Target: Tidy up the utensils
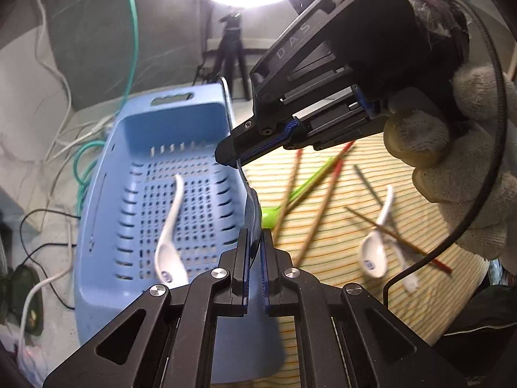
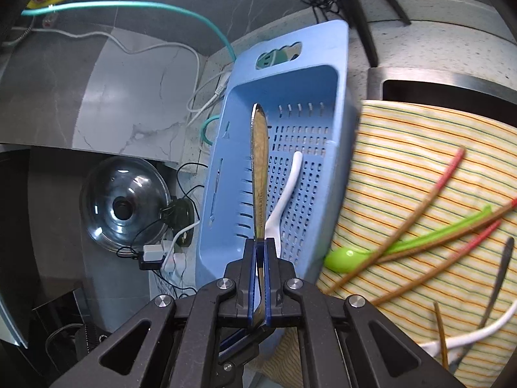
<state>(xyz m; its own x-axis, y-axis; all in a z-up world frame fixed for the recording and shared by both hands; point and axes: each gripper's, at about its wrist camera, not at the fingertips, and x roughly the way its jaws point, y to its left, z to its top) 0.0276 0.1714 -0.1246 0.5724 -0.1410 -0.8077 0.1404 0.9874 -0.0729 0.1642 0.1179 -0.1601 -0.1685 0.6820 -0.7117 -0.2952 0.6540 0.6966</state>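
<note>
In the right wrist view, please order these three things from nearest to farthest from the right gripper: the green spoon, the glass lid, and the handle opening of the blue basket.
1. Green spoon, just right of the right gripper, on the striped cloth.
2. Glass lid, farther left, beyond the blue basket.
3. Handle opening, at the basket's far end, straight ahead.

Both the left gripper (image 1: 254, 249) and right gripper (image 2: 260, 258) have jaws clamped nearly together.

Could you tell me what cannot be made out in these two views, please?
1. Left wrist view: lower end of the metal utensil, hidden between the fingers of the left hand-held gripper; whether they clamp it is unclear.
2. Right wrist view: bowl of the white spoon, behind the right hand-held gripper.
3. Left wrist view: chopsticks on the cloth, motion-blurred.
</note>
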